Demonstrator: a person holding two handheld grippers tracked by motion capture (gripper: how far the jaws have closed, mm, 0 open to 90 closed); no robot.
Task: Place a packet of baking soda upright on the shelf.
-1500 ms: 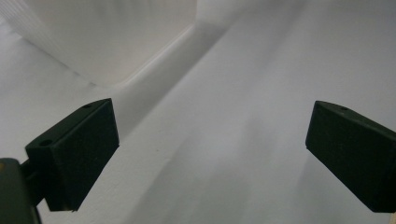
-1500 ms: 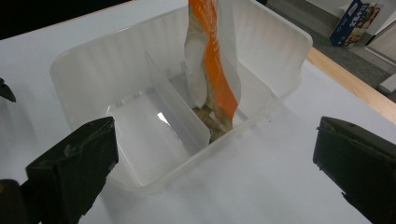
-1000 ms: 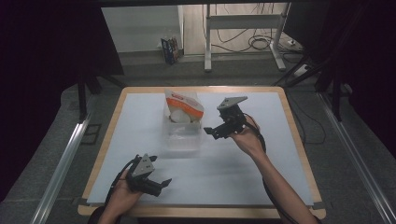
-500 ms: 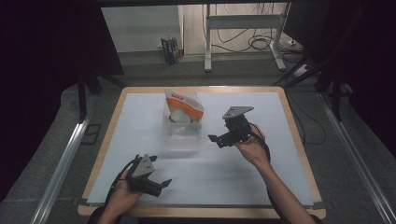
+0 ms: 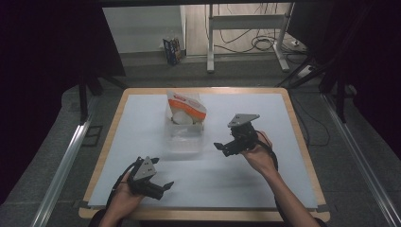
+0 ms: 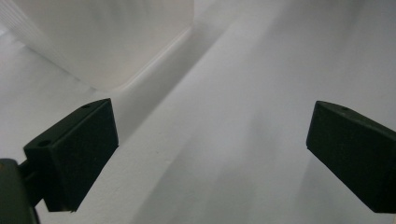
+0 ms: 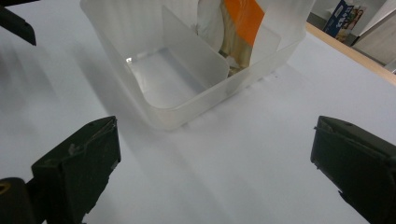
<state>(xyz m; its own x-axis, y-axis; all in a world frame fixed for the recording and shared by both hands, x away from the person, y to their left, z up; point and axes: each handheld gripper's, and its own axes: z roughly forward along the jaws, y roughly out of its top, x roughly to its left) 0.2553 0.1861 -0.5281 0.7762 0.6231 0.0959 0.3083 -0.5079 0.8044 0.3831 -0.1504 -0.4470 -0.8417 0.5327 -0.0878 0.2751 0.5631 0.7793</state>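
A clear plastic container [image 5: 183, 140] with a divider stands mid-table. An orange-and-white bag [image 5: 186, 109] stands upright in its far compartment, and the near compartment [image 7: 163, 77] holds nothing. The same bag [image 7: 240, 18] rises behind the divider in the right gripper view. My right gripper [image 5: 223, 147] hovers just right of the container, open, its jaws pointing at it and wide apart [image 7: 215, 140]. Near the table's front edge my left gripper [image 5: 163, 187] is also open [image 6: 212, 126], with only white table between its jaws. A container corner [image 6: 107, 42] lies ahead of it.
The white table top [image 5: 265, 189] has a wooden rim [image 5: 302, 142]. A jaw of the left gripper [image 7: 16, 25] pokes into the right gripper view at top left. Table legs, cables and a small box [image 5: 172, 49] stand on the floor beyond.
My right gripper has drawn back from the container toward the person and slightly right, staying open. The left gripper has not moved.
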